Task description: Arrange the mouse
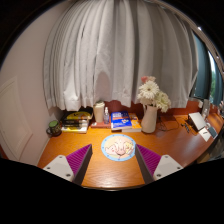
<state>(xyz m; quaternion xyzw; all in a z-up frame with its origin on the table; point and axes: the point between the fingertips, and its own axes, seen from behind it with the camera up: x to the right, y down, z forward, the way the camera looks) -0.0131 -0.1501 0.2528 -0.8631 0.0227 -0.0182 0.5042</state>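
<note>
- Gripper view: no writing is legible anywhere.
- Gripper [118, 163] fingers spread, holding nothing.
- Plate [118, 148] sits between them on the desk [175, 143].
- Flower vase [150, 112] and books [121, 122] stand beyond.

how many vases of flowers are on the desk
1. The vase of flowers stands on the wooden desk beyond the open jaws of the gripper, to the right of the plate and the books. Clutter along the back could hide another.
</note>
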